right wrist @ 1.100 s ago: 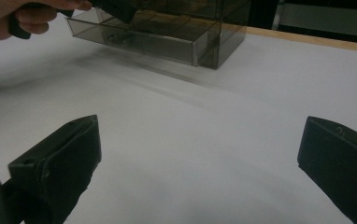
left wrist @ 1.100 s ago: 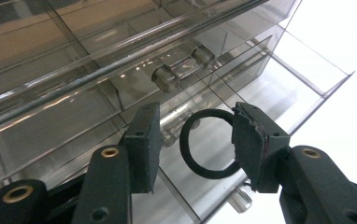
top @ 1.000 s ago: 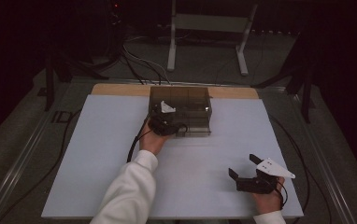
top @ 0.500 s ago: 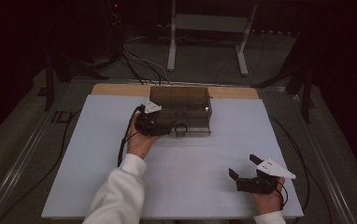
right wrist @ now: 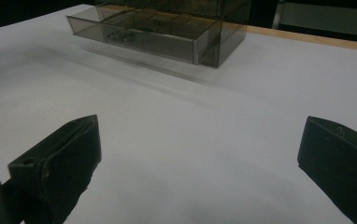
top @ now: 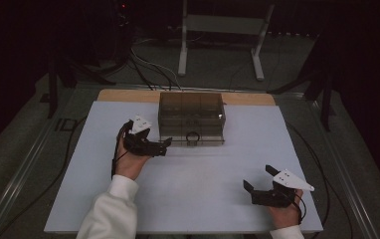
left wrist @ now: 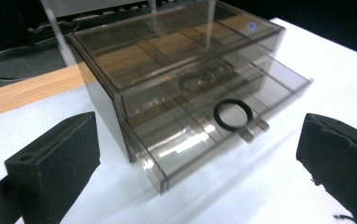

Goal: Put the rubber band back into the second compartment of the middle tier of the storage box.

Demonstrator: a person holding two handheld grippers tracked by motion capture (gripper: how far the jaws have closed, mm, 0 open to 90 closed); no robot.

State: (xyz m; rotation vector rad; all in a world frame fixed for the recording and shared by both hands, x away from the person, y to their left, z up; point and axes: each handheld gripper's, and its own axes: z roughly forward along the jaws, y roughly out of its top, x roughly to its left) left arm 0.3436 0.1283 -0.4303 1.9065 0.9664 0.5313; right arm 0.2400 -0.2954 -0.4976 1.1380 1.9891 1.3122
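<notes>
A smoky clear drawer box stands at the back middle of the white table. Its lower drawer is pulled out a little, and a black ring shows at the drawer's front, also seen from above. My left gripper hovers just left of the drawer front, apart from it. Its jaws have just been opening and stand wide with nothing between them. My right gripper rests near the front right of the table, open and empty, pointing toward the box.
A wooden strip borders the table's far edge behind the box. Beyond it are a metal stand and cables on the dark floor. A cable trails from the left gripper along the table.
My left gripper has drawn away from the front of the box, moving left and toward the person. Its jaws have opened. The right gripper has stayed where it was.
</notes>
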